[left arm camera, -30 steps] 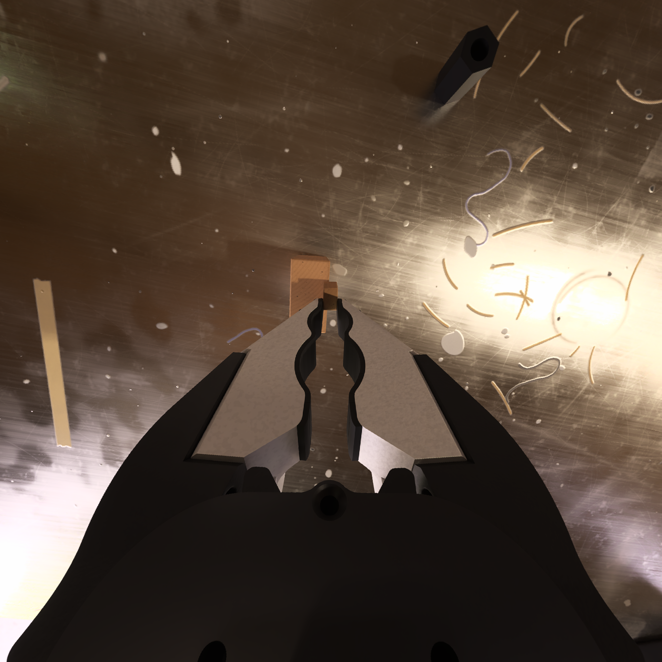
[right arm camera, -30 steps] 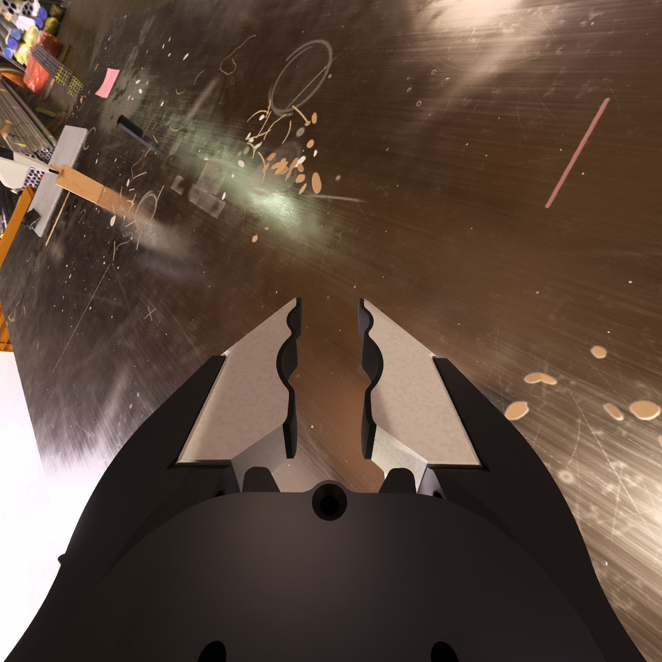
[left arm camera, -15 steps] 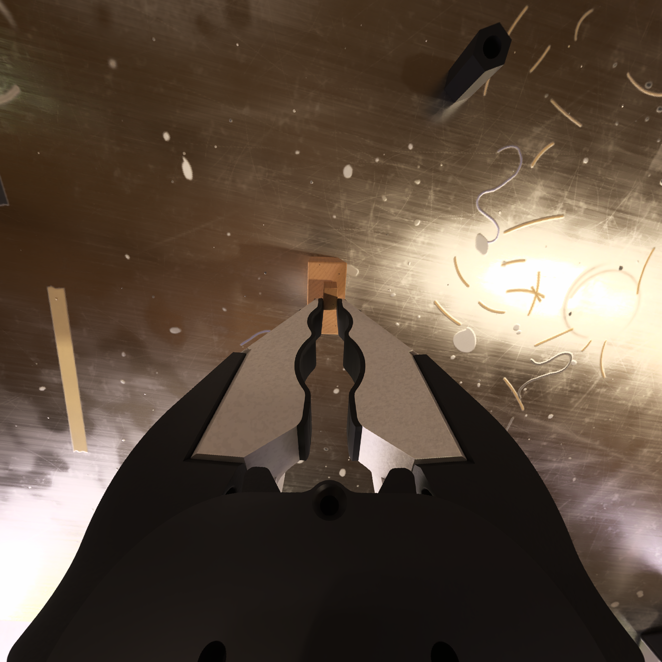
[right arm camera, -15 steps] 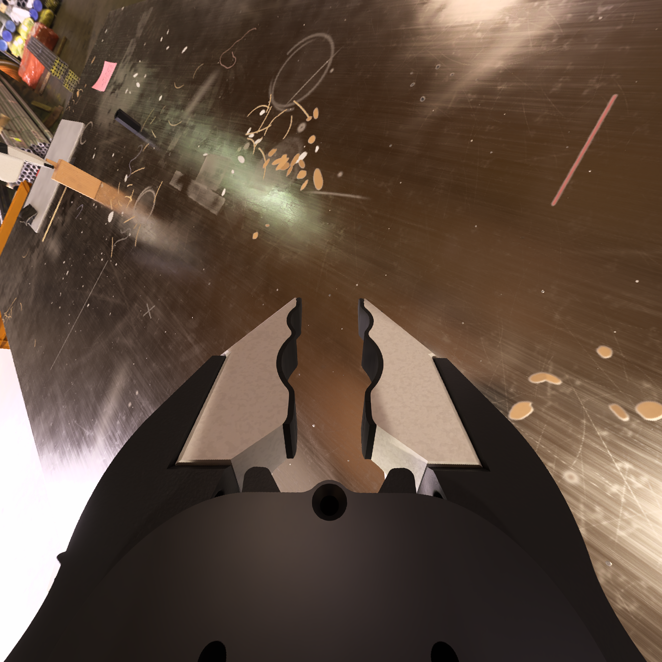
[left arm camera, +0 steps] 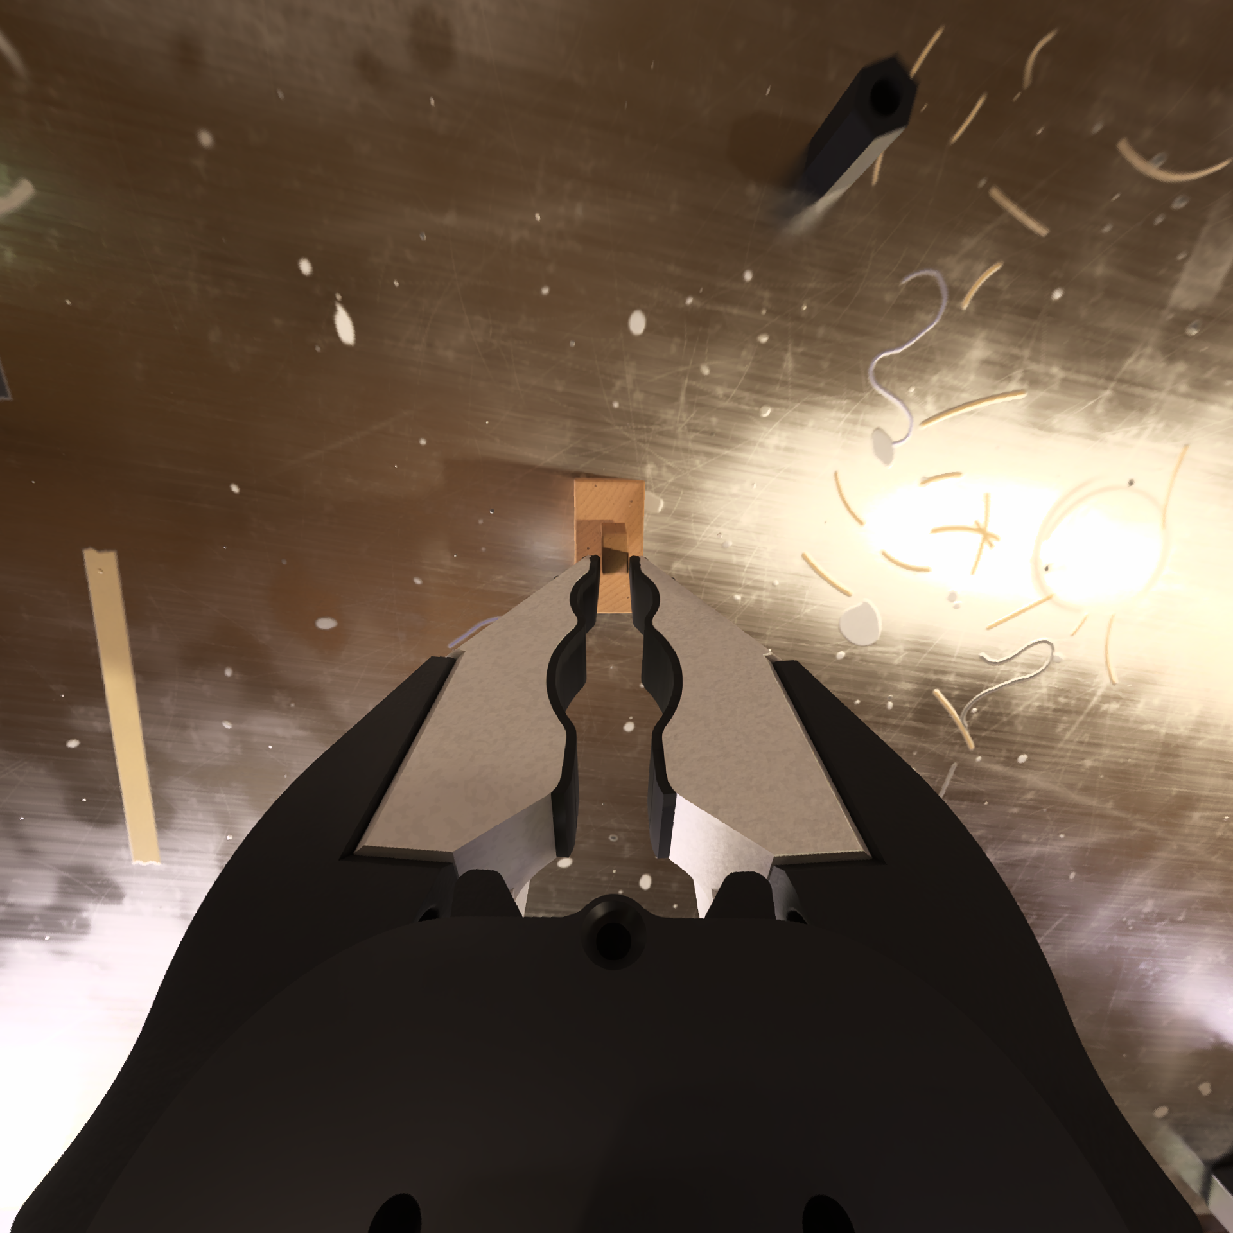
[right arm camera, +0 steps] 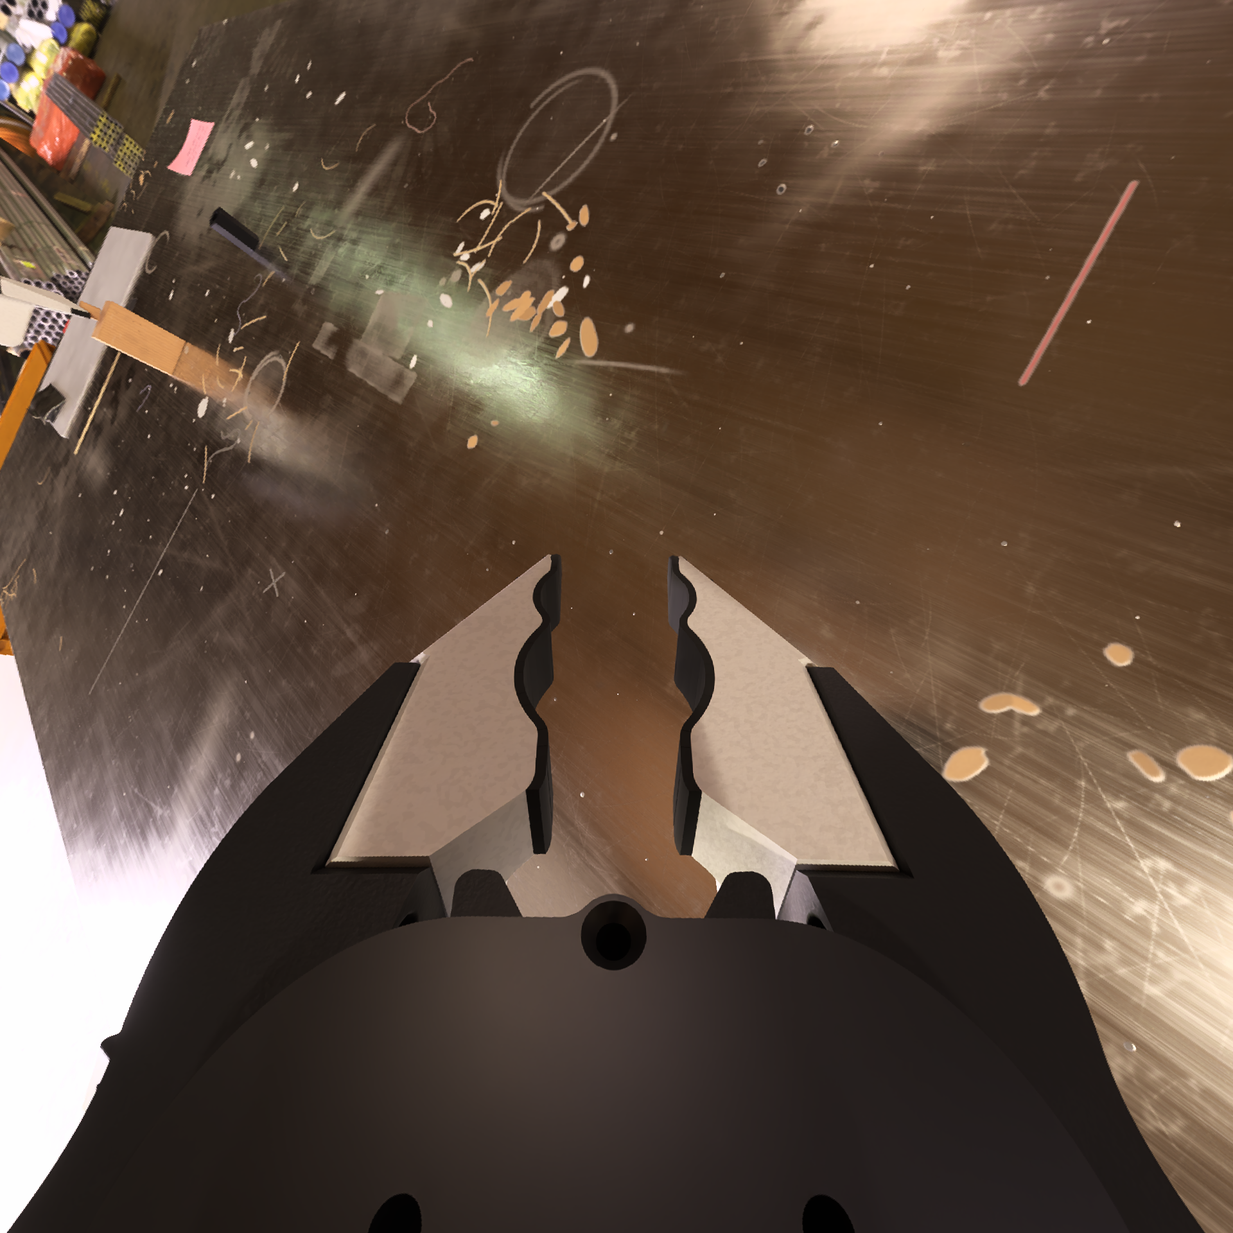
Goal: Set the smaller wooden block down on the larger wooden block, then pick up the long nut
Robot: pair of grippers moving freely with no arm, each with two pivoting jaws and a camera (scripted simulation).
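Note:
In the left wrist view my left gripper (left arm camera: 612, 564) is shut on the smaller wooden block (left arm camera: 614, 590), a thin tan piece pinched between the fingertips. It hangs right over the top face of the larger wooden block (left arm camera: 604, 507), which stands upright on the metal table; contact cannot be told. The long nut (left arm camera: 857, 127), a black hexagonal bar with a hole in its end, lies far ahead to the right. In the right wrist view my right gripper (right arm camera: 614, 564) is open and empty above bare table. The larger block (right arm camera: 143, 340) and the long nut (right arm camera: 233, 230) show far off at left.
A tan strip (left arm camera: 120, 700) lies left of the left gripper. Wood shavings and wire curls (left arm camera: 961, 534) litter the table to the right. In the right view there are a pink note (right arm camera: 191, 147), a thin red rod (right arm camera: 1077, 280), a grey plate (right arm camera: 100, 313) and the table's left edge.
The left gripper has shifted sideways with the smaller block, so the larger block now sits centred under the fingertips instead of left of them. The right gripper has barely moved and stays open.

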